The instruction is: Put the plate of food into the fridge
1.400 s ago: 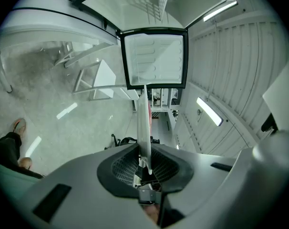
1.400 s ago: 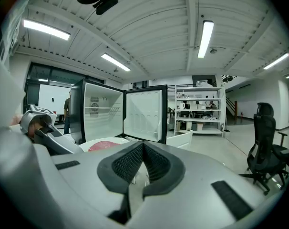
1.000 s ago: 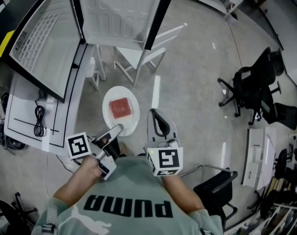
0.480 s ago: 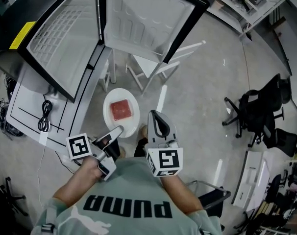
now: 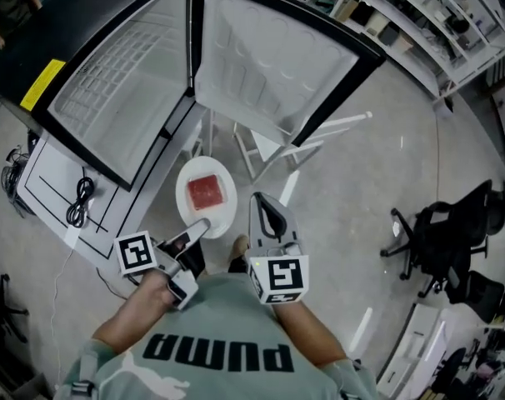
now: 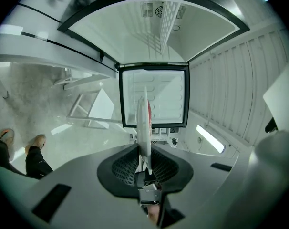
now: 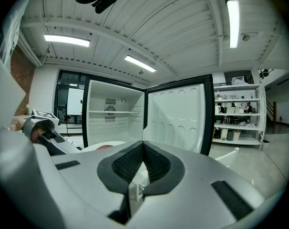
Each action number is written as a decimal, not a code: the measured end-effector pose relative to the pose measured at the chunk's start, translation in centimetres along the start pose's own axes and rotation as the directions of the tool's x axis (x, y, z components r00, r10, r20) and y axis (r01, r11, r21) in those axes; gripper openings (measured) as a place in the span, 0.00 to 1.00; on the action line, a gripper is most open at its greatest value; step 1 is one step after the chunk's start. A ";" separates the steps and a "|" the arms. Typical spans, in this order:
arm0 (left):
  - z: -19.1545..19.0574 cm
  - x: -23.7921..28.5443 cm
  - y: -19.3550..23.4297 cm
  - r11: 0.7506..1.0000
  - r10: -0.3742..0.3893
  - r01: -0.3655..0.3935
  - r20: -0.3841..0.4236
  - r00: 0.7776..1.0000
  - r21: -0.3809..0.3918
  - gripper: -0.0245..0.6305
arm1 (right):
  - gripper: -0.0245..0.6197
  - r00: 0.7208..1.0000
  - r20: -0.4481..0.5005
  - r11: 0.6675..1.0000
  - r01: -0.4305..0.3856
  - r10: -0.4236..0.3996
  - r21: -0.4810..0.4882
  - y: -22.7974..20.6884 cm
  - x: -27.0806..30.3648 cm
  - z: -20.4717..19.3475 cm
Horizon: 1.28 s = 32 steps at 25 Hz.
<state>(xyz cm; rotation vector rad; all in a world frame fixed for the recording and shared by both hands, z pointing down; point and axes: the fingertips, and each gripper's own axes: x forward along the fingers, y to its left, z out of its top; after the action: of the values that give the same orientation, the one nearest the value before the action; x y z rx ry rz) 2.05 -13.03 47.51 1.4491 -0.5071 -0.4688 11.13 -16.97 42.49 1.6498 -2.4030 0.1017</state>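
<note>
A round white plate (image 5: 188, 192) carrying a flat red slab of food (image 5: 206, 191) is held out level in front of me. My left gripper (image 5: 198, 226) is shut on the plate's near rim. In the left gripper view the plate (image 6: 142, 123) shows edge-on between the pads. The fridge (image 5: 119, 82) stands ahead with its door (image 5: 269, 65) swung wide and white shelves inside. My right gripper (image 5: 263, 200) hovers just right of the plate, shut with nothing in it. In the right gripper view the jaws (image 7: 143, 149) meet, with the fridge (image 7: 113, 118) and plate (image 7: 99, 147) beyond.
A white chair frame (image 5: 277, 140) stands below the open door, just past the plate. A white board with a coiled cable (image 5: 77, 202) lies left of me. Black office chairs (image 5: 444, 240) sit at the right, and shelving (image 5: 436, 15) lines the far wall.
Both grippers and the plate have moved toward the fridge, which now fills more of the head view. The grip on the plate is unchanged.
</note>
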 end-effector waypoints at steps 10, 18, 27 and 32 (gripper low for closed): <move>1.4 4.9 -0.7 1.000 0.006 -0.007 0.155 0.988 0.006 0.13 | 0.05 0.991 0.030 0.992 -0.128 0.128 0.004 -4.7 3.3 1.0; 1.4 8.6 -0.4 1.000 0.008 -0.009 0.269 0.963 0.000 0.13 | 0.05 0.968 0.035 0.969 -0.248 0.248 -0.007 -7.5 4.7 0.1; 3.0 8.2 0.4 0.999 0.035 -0.036 0.398 0.917 -0.004 0.13 | 0.05 0.935 0.017 0.935 -0.354 0.353 0.018 -7.6 6.9 -1.3; 6.2 7.3 0.8 0.999 0.047 -0.039 0.450 0.892 -0.027 0.13 | 0.05 0.920 0.006 0.920 -0.393 0.393 0.005 -6.0 9.4 -0.9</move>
<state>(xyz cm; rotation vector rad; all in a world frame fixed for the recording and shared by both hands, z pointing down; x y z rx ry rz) 4.33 -22.23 48.95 1.3076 -0.9017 -0.7804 13.56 -27.57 45.07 1.1442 -2.7055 0.1708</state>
